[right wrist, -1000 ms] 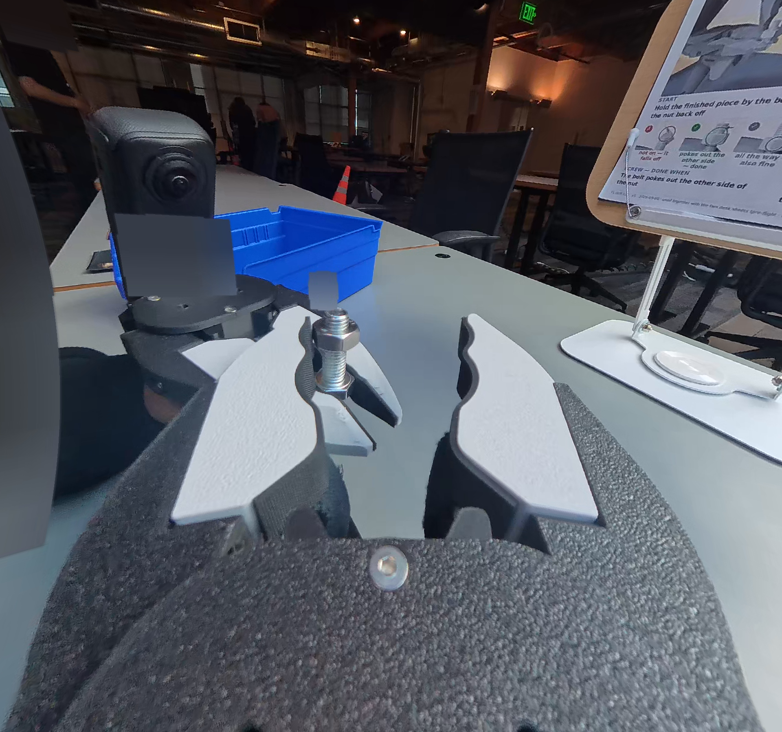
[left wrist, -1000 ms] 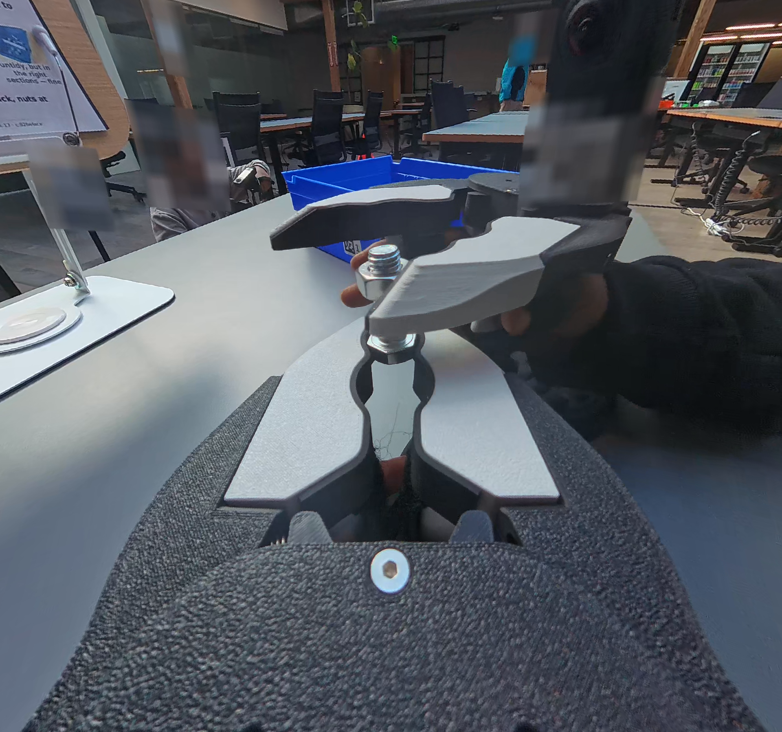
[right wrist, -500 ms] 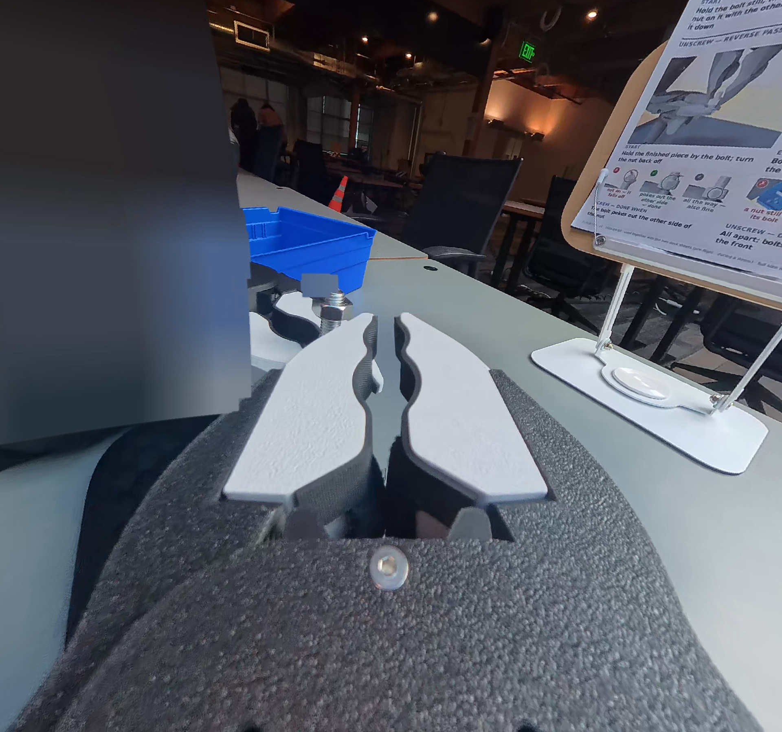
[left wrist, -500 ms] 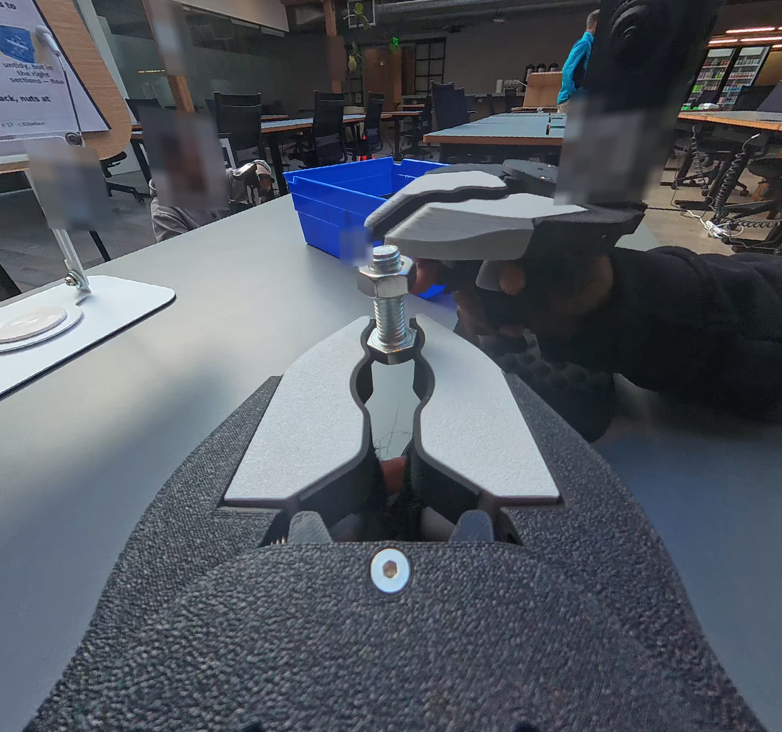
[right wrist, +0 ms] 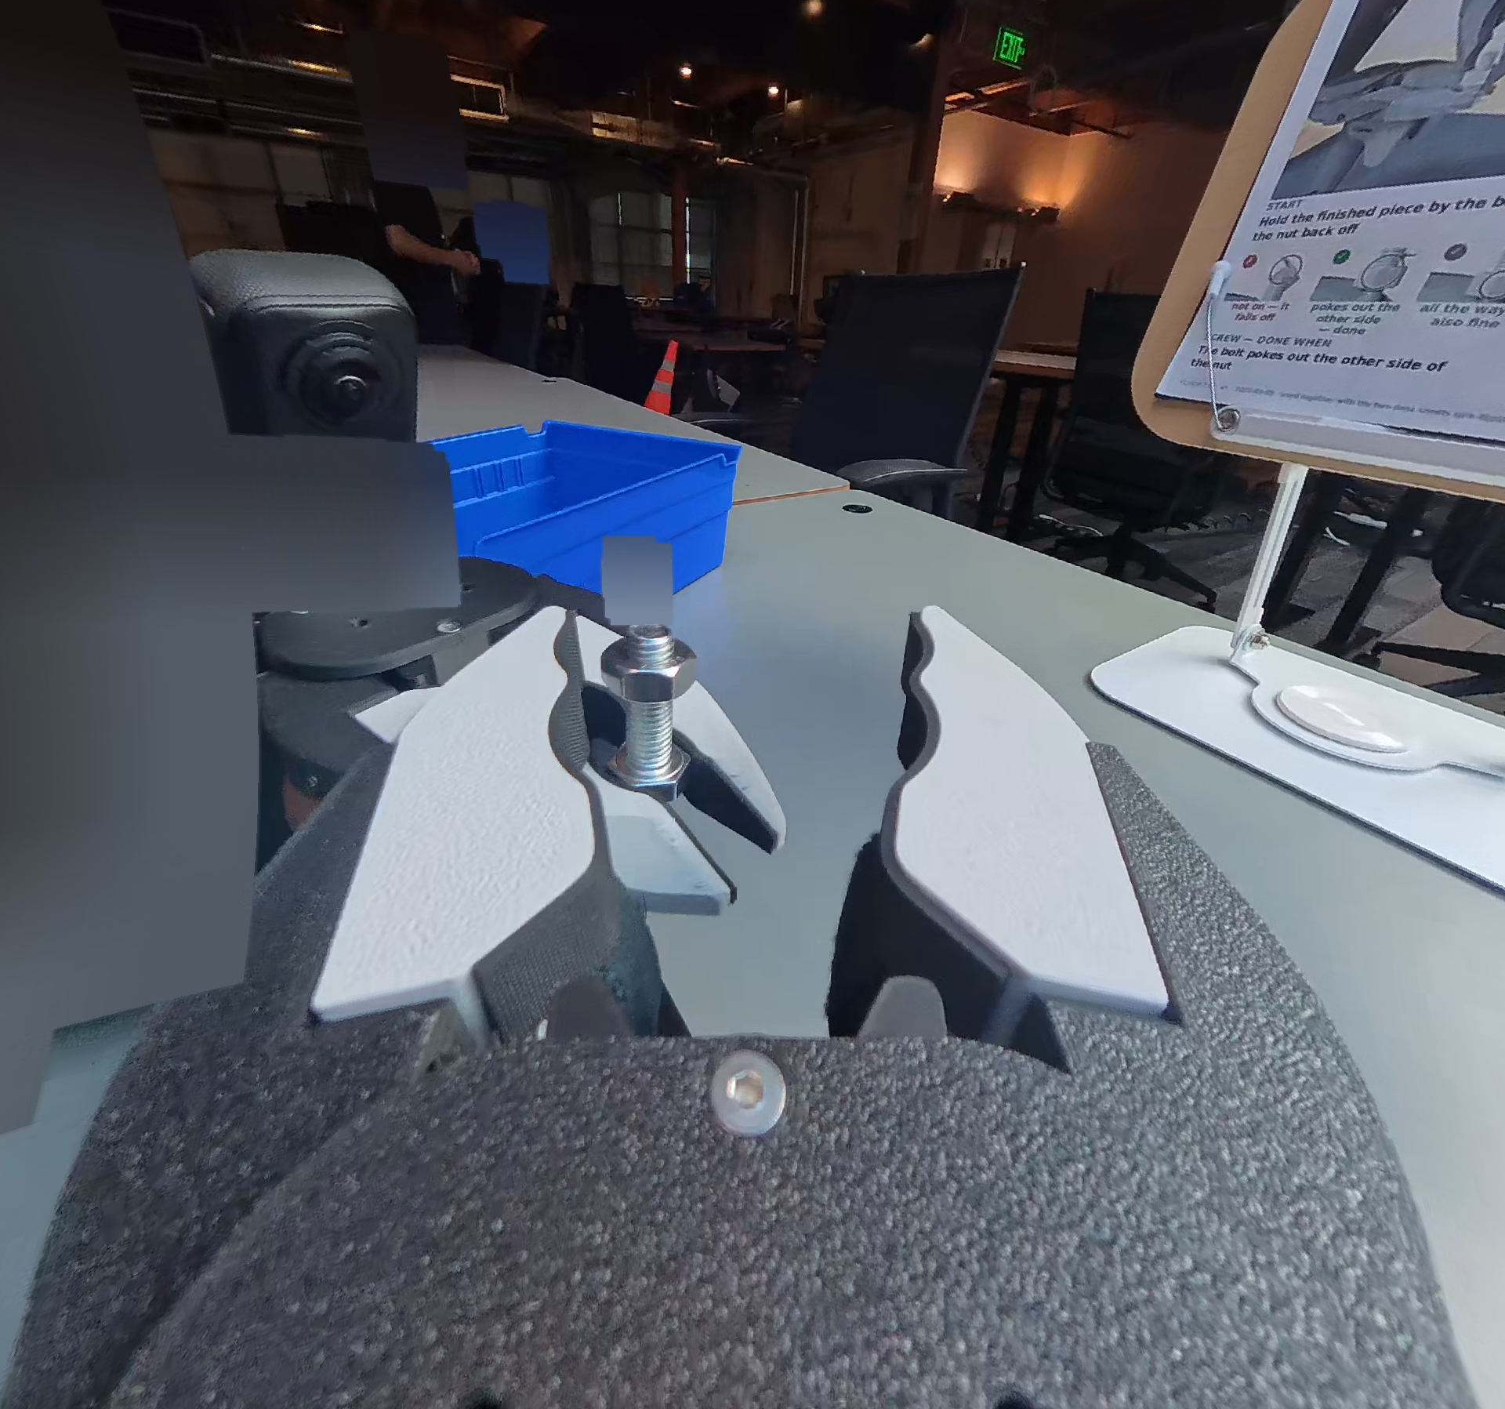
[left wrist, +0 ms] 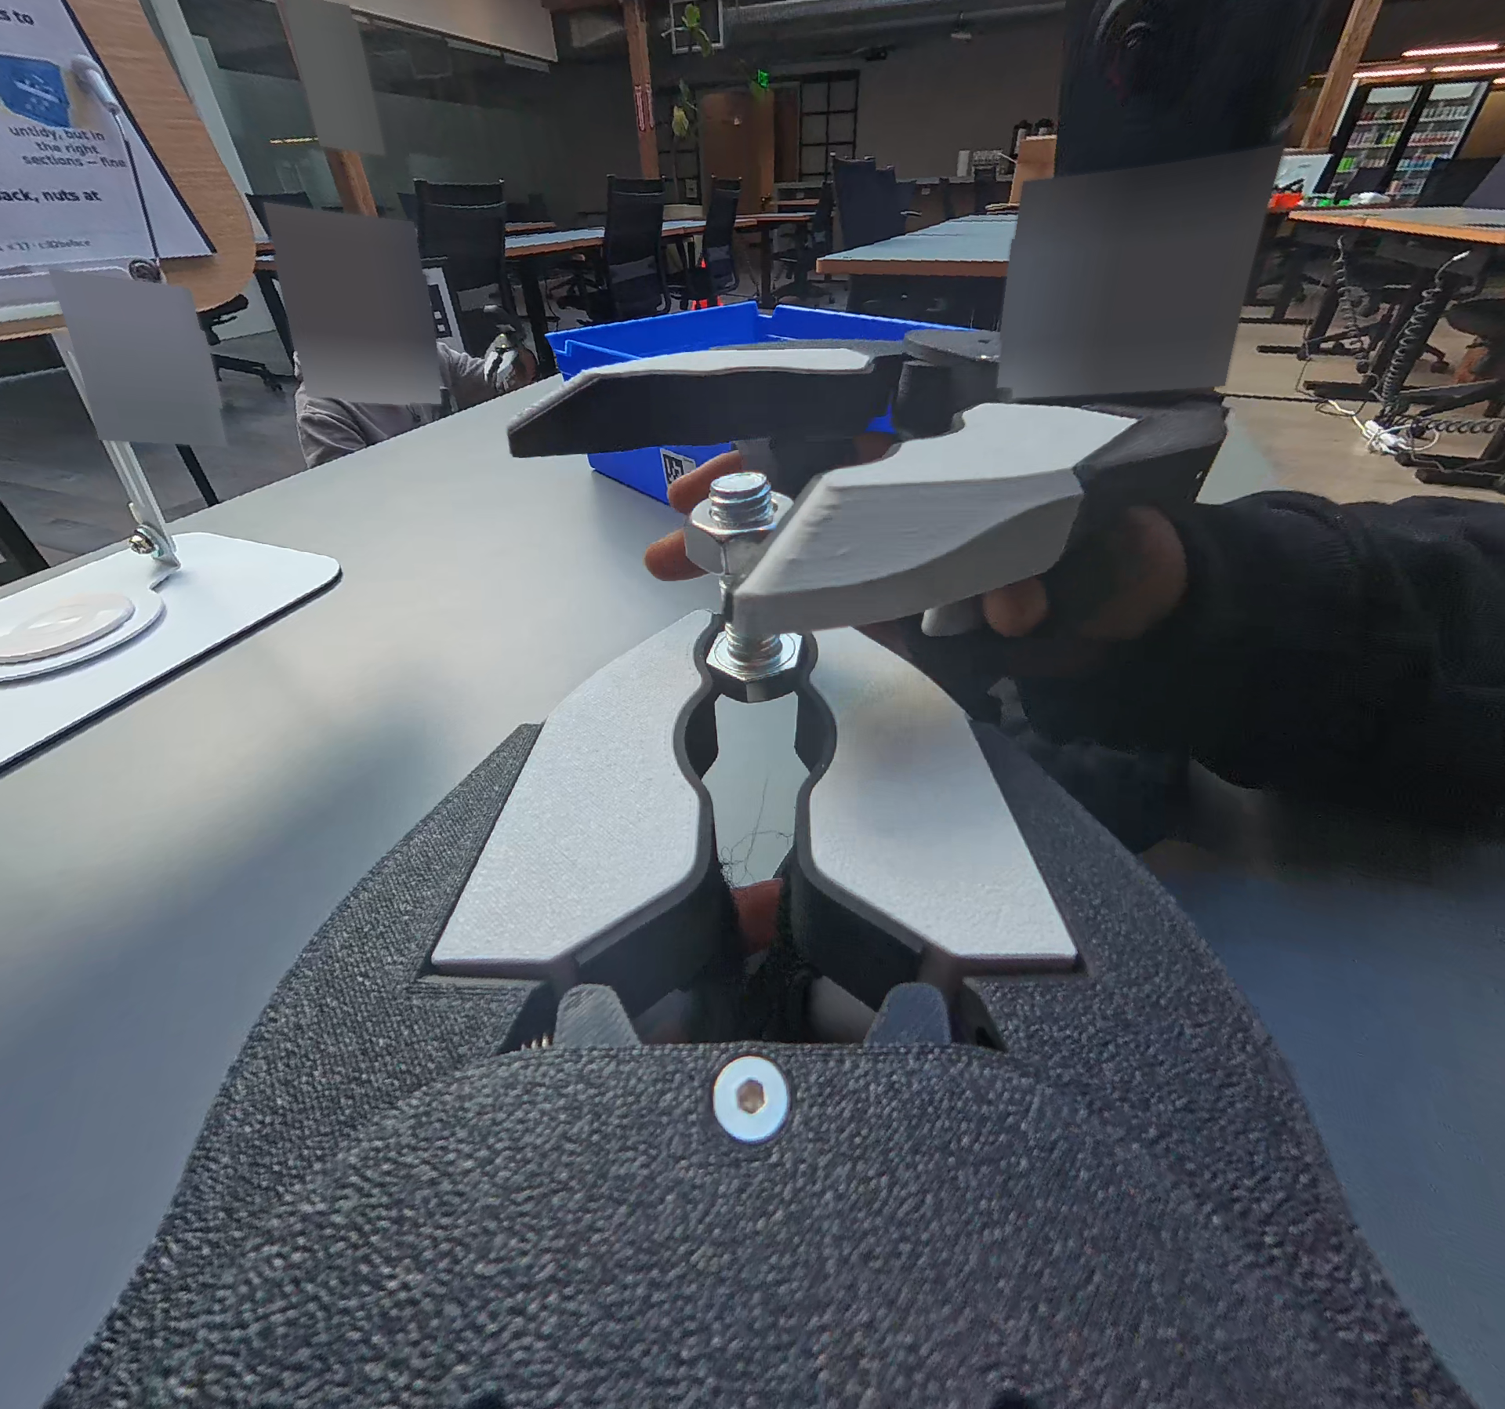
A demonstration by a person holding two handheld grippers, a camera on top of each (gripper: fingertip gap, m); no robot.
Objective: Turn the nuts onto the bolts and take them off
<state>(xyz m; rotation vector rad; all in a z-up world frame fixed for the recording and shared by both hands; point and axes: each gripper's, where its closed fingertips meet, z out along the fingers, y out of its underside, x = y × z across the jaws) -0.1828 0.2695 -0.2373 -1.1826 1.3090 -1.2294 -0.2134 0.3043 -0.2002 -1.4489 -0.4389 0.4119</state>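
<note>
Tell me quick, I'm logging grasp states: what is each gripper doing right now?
Left gripper: jaws closed on the head of the upright bolt.
Right gripper: jaws open, holding nothing, one finger beside the nut.

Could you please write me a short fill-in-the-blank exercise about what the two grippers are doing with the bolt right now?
1. The left gripper is shut on the bolt's hexagonal ____.
2. The bolt stands ____, threaded end up.
3. The right gripper has its jaws ____.
4. The bin behind the bolt is ____ in colour.

Missing words: head; upright; open; blue
</note>
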